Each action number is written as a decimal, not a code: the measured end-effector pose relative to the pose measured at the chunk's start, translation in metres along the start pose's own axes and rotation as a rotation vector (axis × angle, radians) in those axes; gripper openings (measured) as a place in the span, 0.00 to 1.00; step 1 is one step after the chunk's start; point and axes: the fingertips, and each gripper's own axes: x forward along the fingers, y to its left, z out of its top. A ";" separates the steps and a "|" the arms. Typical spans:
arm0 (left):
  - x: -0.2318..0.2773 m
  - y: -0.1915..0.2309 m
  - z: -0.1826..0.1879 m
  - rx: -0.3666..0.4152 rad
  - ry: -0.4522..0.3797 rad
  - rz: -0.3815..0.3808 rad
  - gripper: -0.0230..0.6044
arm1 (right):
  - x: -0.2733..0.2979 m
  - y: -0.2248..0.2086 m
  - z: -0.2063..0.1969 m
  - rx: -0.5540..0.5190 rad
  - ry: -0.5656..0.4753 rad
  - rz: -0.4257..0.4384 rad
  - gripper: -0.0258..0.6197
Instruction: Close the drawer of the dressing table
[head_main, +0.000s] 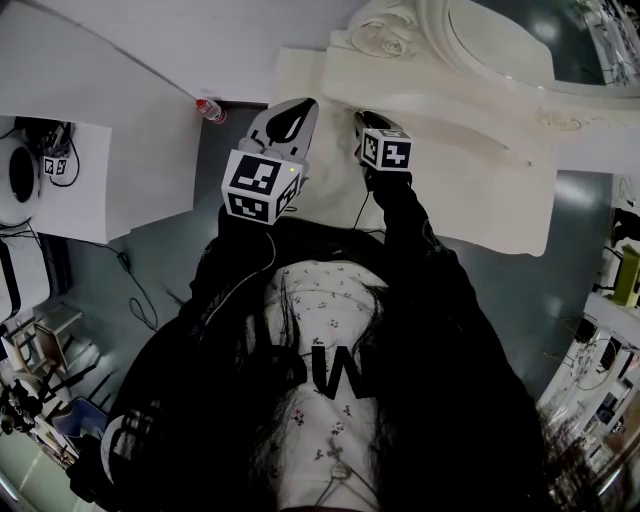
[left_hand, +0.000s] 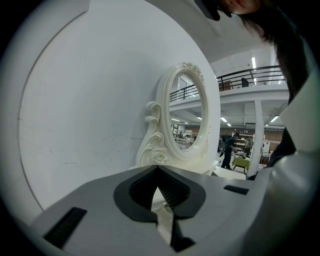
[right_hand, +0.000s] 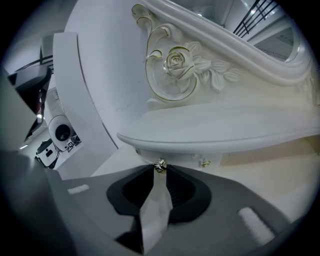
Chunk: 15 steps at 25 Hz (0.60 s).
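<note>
The right hand-held gripper (right_hand: 159, 171) pinches the drawer knob (right_hand: 160, 165) only by its tips at 12 o'clock and may slip off; the left hand-held gripper (left_hand: 158, 169) is clenched.

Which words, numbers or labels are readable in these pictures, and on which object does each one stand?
No text reads with certainty.
Letters on the shirt: large, dark, partly covered, unclear.
Label on the bottle: too small.
Cubes of the left gripper and right gripper: square patterns only, no words.

the head view looked steeply down past the person's chest onto the dressing table (head_main: 480, 190); both gripper views sat close against it, facing and sharing its carved mirror frame (left_hand: 212, 125).
</note>
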 end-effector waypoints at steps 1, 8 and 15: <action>0.000 0.000 0.000 -0.001 0.001 0.001 0.04 | 0.000 0.000 0.000 0.003 0.000 -0.001 0.18; 0.002 -0.008 -0.003 0.002 0.005 -0.018 0.04 | 0.000 0.001 0.000 -0.001 -0.002 0.002 0.18; 0.003 -0.010 -0.004 0.000 0.008 -0.014 0.04 | -0.008 0.006 0.003 -0.019 -0.009 0.037 0.18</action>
